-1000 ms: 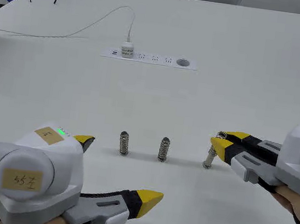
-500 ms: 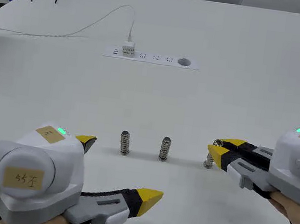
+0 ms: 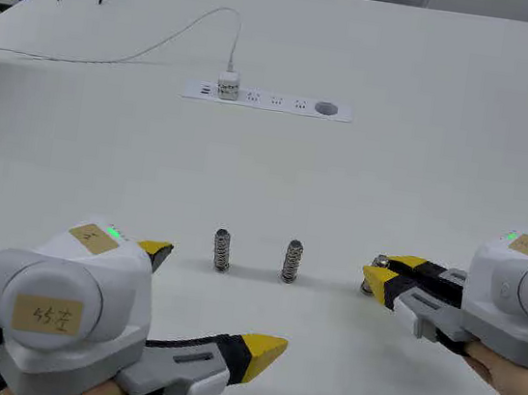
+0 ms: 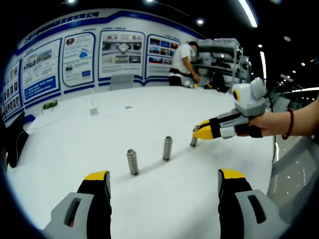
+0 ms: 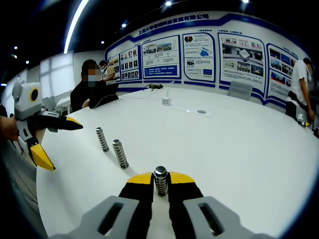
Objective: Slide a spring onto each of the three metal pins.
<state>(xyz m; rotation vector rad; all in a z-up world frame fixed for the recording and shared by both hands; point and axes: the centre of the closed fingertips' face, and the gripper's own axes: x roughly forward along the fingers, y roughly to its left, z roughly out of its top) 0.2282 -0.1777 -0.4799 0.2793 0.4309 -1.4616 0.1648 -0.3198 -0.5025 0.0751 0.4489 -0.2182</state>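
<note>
While the head view hides it behind the jaws, your right gripper view shows your right gripper (image 5: 160, 178) pinching the shiny coiled spring (image 5: 160, 186) on the 3rd pin (image 5: 160, 171); left gripper (image 4: 163, 175) gapes wide, empty.

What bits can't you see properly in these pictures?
Head view: most of the third silver metal pin with its coiled spring hides behind the right claw and its yellow tips.
Right gripper view: that pin's bottom is hidden down inside the claw.
Both gripper views: the writing on the blue-and-white wall posters is too small and blurry to read.
</note>
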